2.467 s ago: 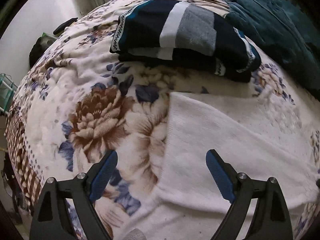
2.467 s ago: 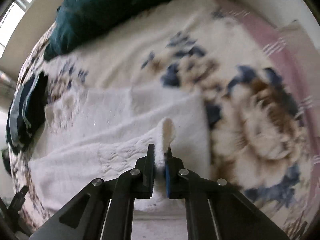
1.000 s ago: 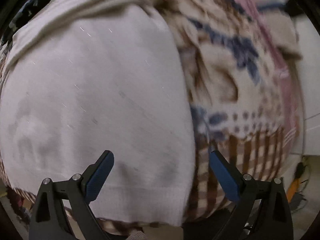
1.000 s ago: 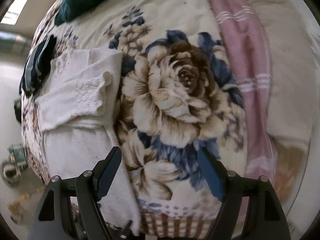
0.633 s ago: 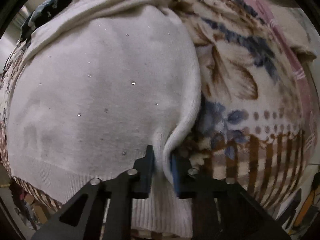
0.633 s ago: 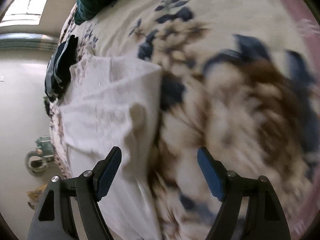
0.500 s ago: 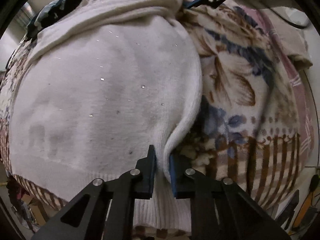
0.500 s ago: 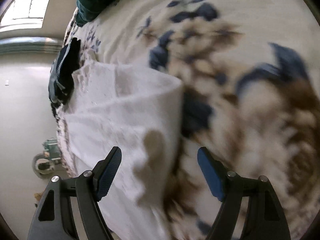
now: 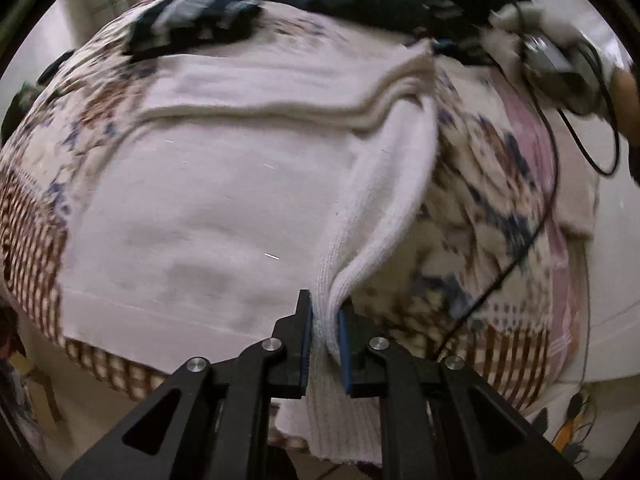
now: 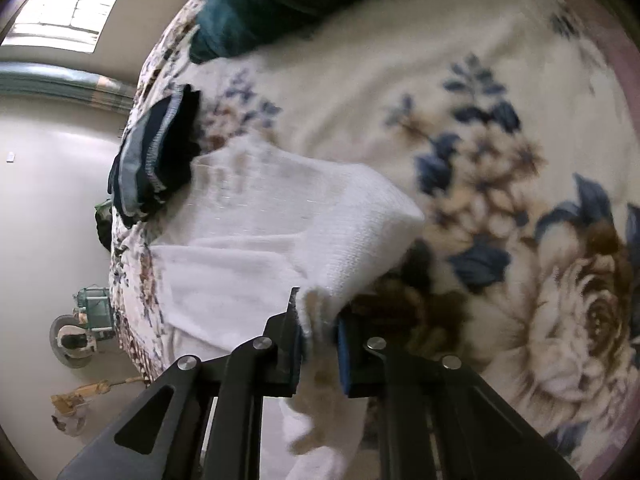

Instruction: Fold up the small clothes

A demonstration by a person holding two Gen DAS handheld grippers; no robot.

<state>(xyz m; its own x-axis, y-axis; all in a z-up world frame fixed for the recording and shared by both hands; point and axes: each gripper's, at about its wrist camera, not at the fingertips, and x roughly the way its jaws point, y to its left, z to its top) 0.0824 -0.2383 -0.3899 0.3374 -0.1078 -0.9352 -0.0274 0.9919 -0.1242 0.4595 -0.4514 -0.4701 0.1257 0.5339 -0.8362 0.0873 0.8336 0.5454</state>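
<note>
A white knit sweater [image 9: 224,200] is lying spread on a bed covered by a floral blanket [image 10: 500,168], its ribbed hem hanging over the near edge in the left wrist view. The left gripper [image 9: 324,332] is pinching a raised ridge of the sweater's right-hand edge near the hem, its blue pads pressed close with the white knit bunched between them. The right gripper [image 10: 318,328] is clamping another part of the same sweater [image 10: 280,232], a folded corner that is lifting slightly off the blanket, with fabric filling the narrow gap between its fingers. A fold line is running across the sweater's upper part in the left wrist view, where layered edges are stacking up. Beyond the sweater, a folded dark navy garment [image 10: 156,160] with grey and white bands is sitting on the blanket just beside the sweater's far edge. A dark teal garment [image 10: 256,8] is lying farther back on the bed. A black cable [image 9: 548,184] is trailing across the blanket on the right.
</note>
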